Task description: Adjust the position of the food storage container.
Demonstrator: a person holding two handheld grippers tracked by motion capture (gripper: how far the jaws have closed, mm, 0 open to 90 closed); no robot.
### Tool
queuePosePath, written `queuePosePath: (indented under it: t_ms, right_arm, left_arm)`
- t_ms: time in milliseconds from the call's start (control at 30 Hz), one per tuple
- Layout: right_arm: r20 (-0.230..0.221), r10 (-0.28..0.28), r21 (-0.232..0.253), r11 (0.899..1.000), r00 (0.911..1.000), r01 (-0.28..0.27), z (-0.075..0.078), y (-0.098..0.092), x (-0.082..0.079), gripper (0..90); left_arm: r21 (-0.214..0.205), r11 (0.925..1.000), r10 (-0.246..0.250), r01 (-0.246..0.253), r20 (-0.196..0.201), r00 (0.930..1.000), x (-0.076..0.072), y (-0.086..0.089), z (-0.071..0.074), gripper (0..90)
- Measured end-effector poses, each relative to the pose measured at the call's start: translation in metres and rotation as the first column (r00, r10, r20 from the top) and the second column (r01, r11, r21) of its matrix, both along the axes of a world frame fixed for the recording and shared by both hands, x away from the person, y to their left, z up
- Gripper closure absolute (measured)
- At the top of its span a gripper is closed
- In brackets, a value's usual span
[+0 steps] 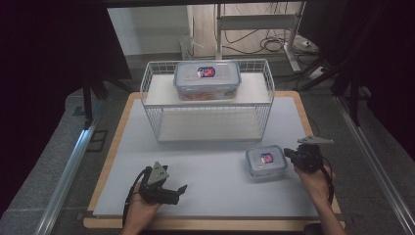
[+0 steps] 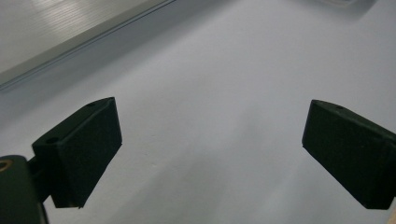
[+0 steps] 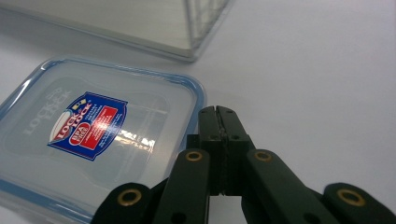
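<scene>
A small clear lidded food box (image 1: 265, 161) with a blue seal and a red-and-blue label lies on the white mat at the right. My right gripper (image 1: 288, 153) sits just right of it, jaws pressed together with nothing between them. In the right gripper view the shut tips (image 3: 218, 112) lie beside the box's lid (image 3: 88, 140), at its near right corner. A larger box of the same kind (image 1: 207, 79) rests on the upper shelf of a white wire rack (image 1: 208, 100). My left gripper (image 1: 180, 190) hovers low at the front left, its pads (image 2: 88, 149) spread wide over bare mat.
The white mat (image 1: 205, 166) covers a wooden table (image 1: 117, 125). The rack's lower shelf (image 1: 208, 126) holds nothing. Metal rails run along the floor on both sides, and cables and a desk frame lie beyond the table's far edge.
</scene>
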State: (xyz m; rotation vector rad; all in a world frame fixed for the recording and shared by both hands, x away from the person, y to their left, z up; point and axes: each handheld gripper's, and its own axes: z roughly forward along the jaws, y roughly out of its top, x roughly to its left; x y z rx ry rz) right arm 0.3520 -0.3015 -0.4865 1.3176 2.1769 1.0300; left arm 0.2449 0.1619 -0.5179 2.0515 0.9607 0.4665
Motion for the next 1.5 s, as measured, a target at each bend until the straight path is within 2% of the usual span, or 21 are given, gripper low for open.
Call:
queuePosePath:
  t_ms: [167,300,500,533,567,600,667,900,933,967,1000,1033,1200,1433,1500]
  right_arm:
    - [-0.005,0.043,0.004,0.999,0.9991,-0.043,-0.001,0.016,-0.002,90.0]
    - [-0.017,0.093,0.016,0.996,0.9955,-0.093,-0.002,0.038,-0.006,90.0]
    - [-0.024,0.168,0.021,0.986,0.9855,-0.168,-0.004,0.066,-0.013,90.0]
    - [-0.024,0.168,0.021,0.986,0.9855,-0.168,-0.004,0.066,-0.013,90.0]
    - [-0.026,0.198,0.027,0.98,0.98,-0.197,-0.005,0.076,-0.016,90.0]
    - [-0.026,0.198,0.027,0.98,0.98,-0.197,-0.005,0.076,-0.016,90.0]
    - [-0.03,0.234,0.026,0.972,0.9717,-0.233,-0.006,0.089,-0.021,90.0]
    - [-0.038,0.301,0.032,0.954,0.953,-0.3,-0.009,0.112,-0.03,90.0]
    - [-0.038,0.301,0.032,0.954,0.953,-0.3,-0.009,0.112,-0.03,90.0]
    - [-0.043,0.314,0.041,0.949,0.9483,-0.313,-0.01,0.117,-0.033,90.0]
    - [-0.043,0.314,0.041,0.949,0.9483,-0.313,-0.01,0.117,-0.033,90.0]
    - [-0.043,0.326,0.046,0.945,0.9444,-0.324,-0.011,0.122,-0.035,90.0]
    - [-0.035,0.339,0.035,0.941,0.9402,-0.338,-0.012,0.13,-0.037,90.0]
    - [-0.044,0.362,0.047,0.932,0.9311,-0.36,-0.012,0.129,-0.037,89.9]
    - [-0.037,0.363,0.037,0.932,0.9311,-0.362,-0.011,0.128,-0.038,89.7]
  left_arm:
    - [0.003,1.0,-0.001,0.001,-0.001,1.0,0.0,-0.001,0.0,4.7]
    - [0.002,1.0,0.0,0.0,-0.003,1.0,0.001,-0.001,-0.001,4.7]
    - [0.005,1.0,0.001,-0.001,-0.002,1.0,0.001,-0.001,-0.001,4.7]
    - [0.005,1.0,0.001,-0.001,-0.002,1.0,0.001,-0.001,-0.001,4.7]
    - [0.005,1.0,0.0,0.0,-0.002,1.0,0.001,-0.001,-0.001,4.7]
    - [0.005,1.0,0.0,0.0,-0.002,1.0,0.001,-0.001,-0.001,4.7]
    - [0.006,1.0,0.0,0.0,-0.004,1.0,0.001,-0.001,-0.001,4.7]
    - [0.007,1.0,0.0,0.0,-0.005,1.0,0.002,-0.001,-0.001,4.7]
    - [0.007,1.0,0.0,0.0,-0.005,1.0,0.002,-0.001,-0.001,4.7]
    - [0.007,1.0,0.0,0.0,-0.006,1.0,0.002,-0.002,-0.001,4.7]
    - [0.006,1.0,0.0,0.0,-0.006,1.0,0.002,-0.002,-0.001,4.7]
    - [0.006,1.0,-0.001,0.001,-0.005,1.0,0.002,-0.002,-0.001,4.8]
    - [0.007,1.0,-0.001,0.001,-0.005,1.0,0.002,-0.002,-0.001,4.8]
    - [0.008,1.0,0.0,0.0,-0.004,1.0,0.001,-0.001,-0.001,4.8]
    - [0.007,1.0,0.002,-0.002,-0.004,1.0,0.001,0.0,-0.001,4.8]
